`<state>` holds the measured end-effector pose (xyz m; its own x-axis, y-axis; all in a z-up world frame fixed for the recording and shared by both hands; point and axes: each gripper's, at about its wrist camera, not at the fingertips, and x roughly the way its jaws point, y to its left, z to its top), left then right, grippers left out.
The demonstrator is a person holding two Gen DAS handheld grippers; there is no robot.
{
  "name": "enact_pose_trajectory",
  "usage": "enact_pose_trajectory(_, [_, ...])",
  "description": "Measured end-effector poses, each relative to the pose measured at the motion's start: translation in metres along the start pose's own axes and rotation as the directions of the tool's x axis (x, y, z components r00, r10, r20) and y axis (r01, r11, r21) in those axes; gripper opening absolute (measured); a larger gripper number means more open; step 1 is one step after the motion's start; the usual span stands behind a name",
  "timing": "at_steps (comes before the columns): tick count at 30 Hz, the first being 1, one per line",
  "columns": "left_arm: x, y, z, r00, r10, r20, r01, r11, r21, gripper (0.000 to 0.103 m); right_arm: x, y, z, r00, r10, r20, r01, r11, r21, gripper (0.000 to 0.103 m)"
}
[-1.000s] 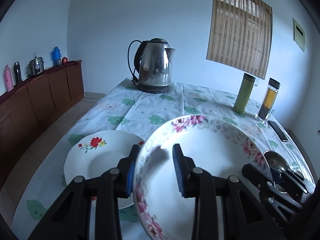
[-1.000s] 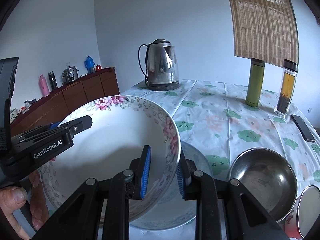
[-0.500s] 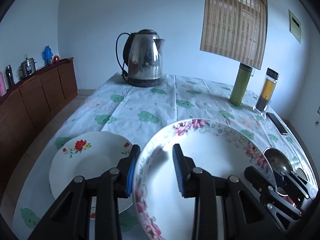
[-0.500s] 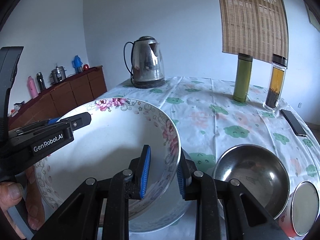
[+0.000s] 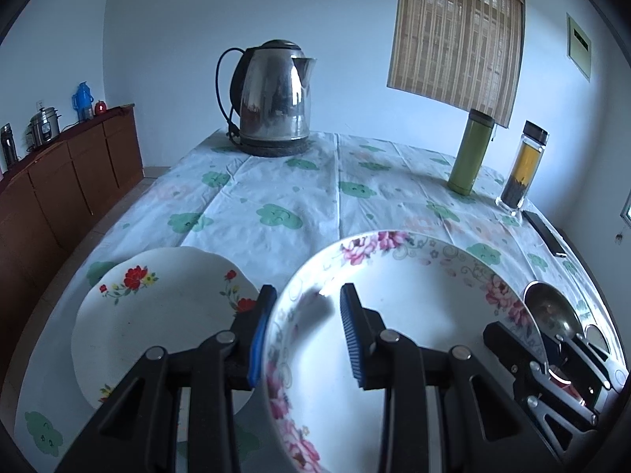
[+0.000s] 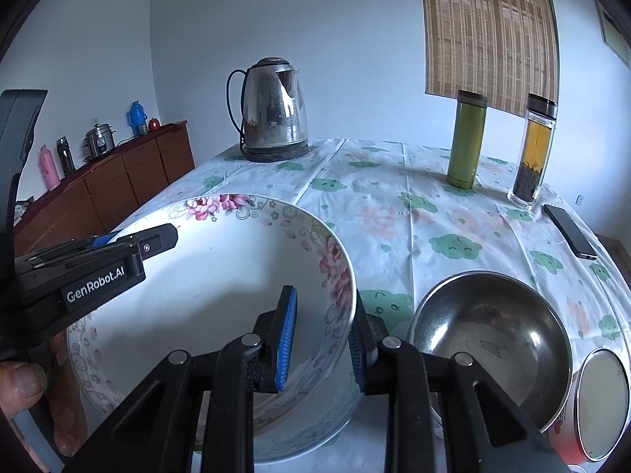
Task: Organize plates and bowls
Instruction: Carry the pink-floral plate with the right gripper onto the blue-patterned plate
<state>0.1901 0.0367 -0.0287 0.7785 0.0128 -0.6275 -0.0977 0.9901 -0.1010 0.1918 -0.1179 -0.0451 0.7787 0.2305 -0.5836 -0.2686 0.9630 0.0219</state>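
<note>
A large white bowl with pink flowers (image 5: 414,315) (image 6: 205,295) is held by both grippers above the table. My left gripper (image 5: 303,331) straddles its left rim, one pad inside, one outside. My right gripper (image 6: 321,339) straddles its right rim the same way. A white plate with red flowers (image 5: 157,315) lies on the table left of the bowl. A steel bowl (image 6: 493,347) sits to the right, also seen in the left wrist view (image 5: 552,311). A glass plate (image 6: 315,437) shows under the flowered bowl.
A steel kettle (image 5: 276,98) stands at the table's far end. A green flask (image 6: 467,138), a tea bottle (image 6: 534,149) and a phone (image 6: 572,230) are at the far right. A can (image 6: 599,406) sits at the near right. A wooden sideboard (image 5: 67,181) runs along the left wall.
Both grippers have carried the flowered bowl forward and lower over the table. The grip on both rims is unchanged.
</note>
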Motion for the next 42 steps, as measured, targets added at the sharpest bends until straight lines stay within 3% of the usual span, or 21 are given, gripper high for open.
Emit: enact_pose_trajectory(42, [0.026,-0.006,-0.013,0.996,-0.029,-0.082,0.031,0.999,0.021,0.031,0.019,-0.003,-0.009,0.997,-0.073,-0.04,0.072,0.997,-0.01,0.027])
